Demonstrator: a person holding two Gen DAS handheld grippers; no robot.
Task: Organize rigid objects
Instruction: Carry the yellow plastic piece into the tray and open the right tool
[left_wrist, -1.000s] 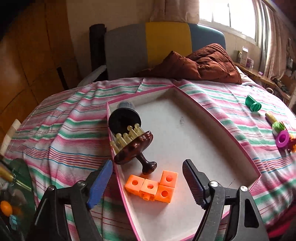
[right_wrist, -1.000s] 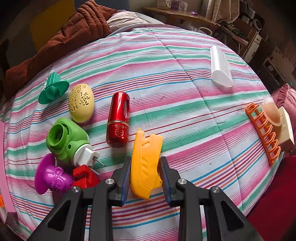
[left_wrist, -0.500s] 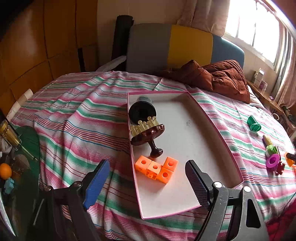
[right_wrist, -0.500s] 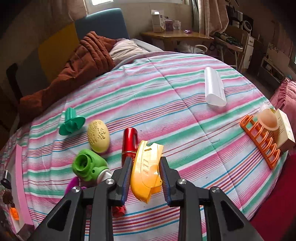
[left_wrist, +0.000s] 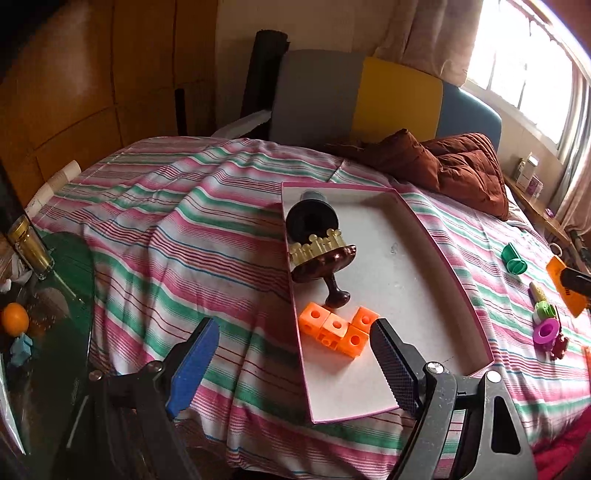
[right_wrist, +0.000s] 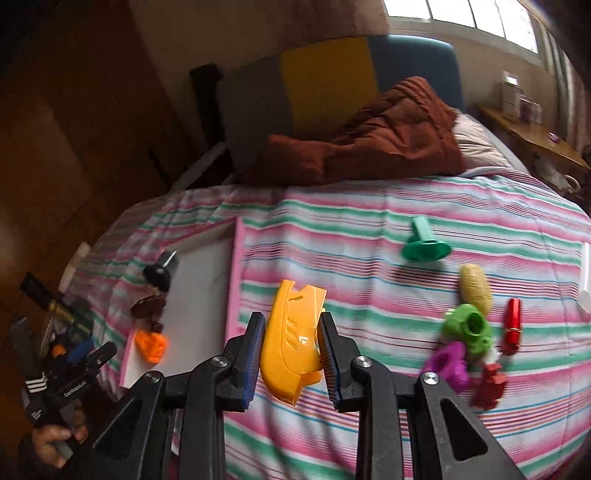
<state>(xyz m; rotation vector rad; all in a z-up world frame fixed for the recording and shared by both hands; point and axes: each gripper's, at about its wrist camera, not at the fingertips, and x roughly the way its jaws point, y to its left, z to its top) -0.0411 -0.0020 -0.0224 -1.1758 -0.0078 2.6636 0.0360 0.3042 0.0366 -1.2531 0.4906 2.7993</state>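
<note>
The right tongs (right_wrist: 290, 354), clenched on the yellow plastic piece (right_wrist: 291, 339), had lifted it off the bed (right_wrist: 369, 295) and swung toward the pink-rimmed box (left_wrist: 424, 236). The left tongs (left_wrist: 291, 365) stayed released above the box's near end.

Your right gripper (right_wrist: 290, 354) clamps a smooth, glossy yellow-orange plastic piece (right_wrist: 291, 339) between ribbed blue pads (right_wrist: 255, 350). Your left gripper (left_wrist: 295, 365) shows matt black plastic arms with bright metal screws. Under both you see a striped cloth bedspread (left_wrist: 166, 240), soft and wrinkled. The pink-edged box (left_wrist: 402, 280) looks like matt cardboard, white inside. In it, the orange cubes (left_wrist: 338, 328) are smooth plastic and the brown knobbed piece (left_wrist: 325, 264) is shiny. The red cylinder (right_wrist: 513, 326) gleams like metal. The brown quilt (left_wrist: 454, 170) is matt, stitched fabric.
</note>
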